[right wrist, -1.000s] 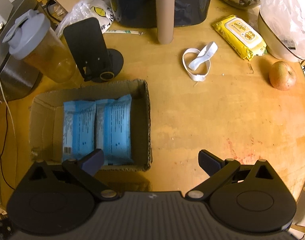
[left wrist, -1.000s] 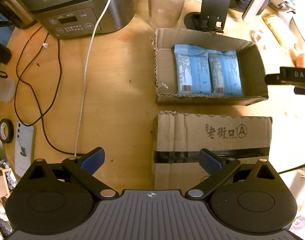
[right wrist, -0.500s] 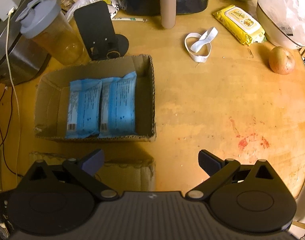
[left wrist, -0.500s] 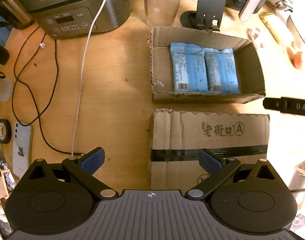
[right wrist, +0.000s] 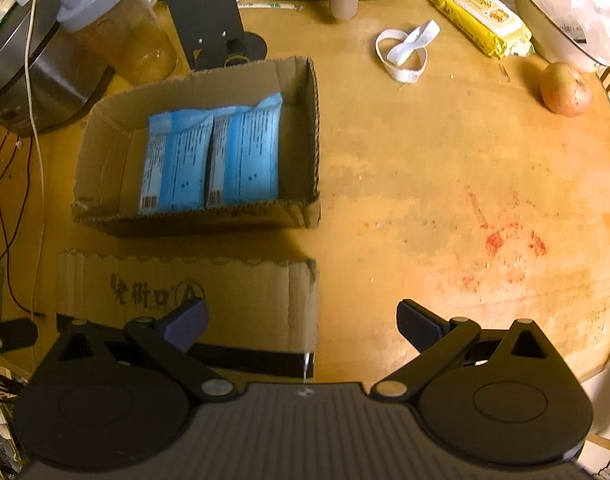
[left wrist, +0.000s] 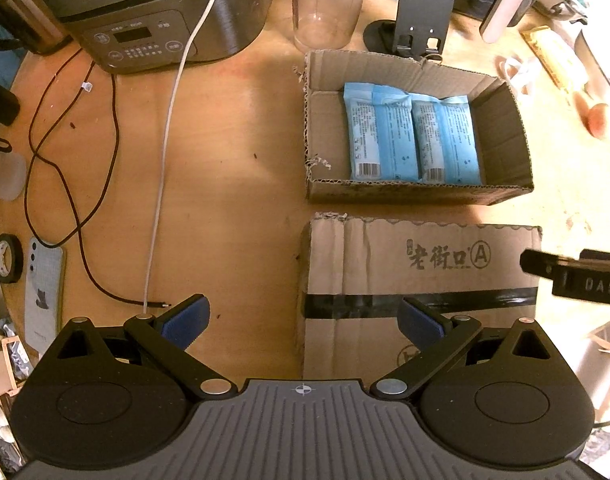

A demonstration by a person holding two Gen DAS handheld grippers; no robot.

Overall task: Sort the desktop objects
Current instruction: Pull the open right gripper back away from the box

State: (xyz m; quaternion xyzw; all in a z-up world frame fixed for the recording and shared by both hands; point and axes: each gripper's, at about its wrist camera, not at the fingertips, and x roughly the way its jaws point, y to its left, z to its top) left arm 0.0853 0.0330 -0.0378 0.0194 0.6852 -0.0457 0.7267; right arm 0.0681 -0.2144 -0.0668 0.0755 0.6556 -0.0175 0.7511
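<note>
An open cardboard box [left wrist: 501, 194] [right wrist: 101, 140] holds two blue packets [left wrist: 411, 132] [right wrist: 213, 158] lying side by side. A closed cardboard box [left wrist: 405, 264] [right wrist: 185, 280] with black tape lies just in front of it. My left gripper [left wrist: 303, 320] is open and empty, hovering over the near left part of the closed box. My right gripper [right wrist: 301, 322] is open and empty, over the closed box's right edge; part of it shows in the left wrist view [left wrist: 577, 276].
A grey cooker [left wrist: 153, 12], cables [left wrist: 73, 184], a white cord [left wrist: 161, 160], a phone [left wrist: 43, 288] and a tape roll [left wrist: 7, 258] lie left. A shaker cup [right wrist: 117, 28], phone stand [right wrist: 213, 28], white band [right wrist: 405, 52], yellow wipes pack [right wrist: 481, 20] and an apple [right wrist: 565, 88] lie behind and right.
Both grippers have pulled back toward me and away from the open box. The closed box now shows more fully in both views. Both stay open.
</note>
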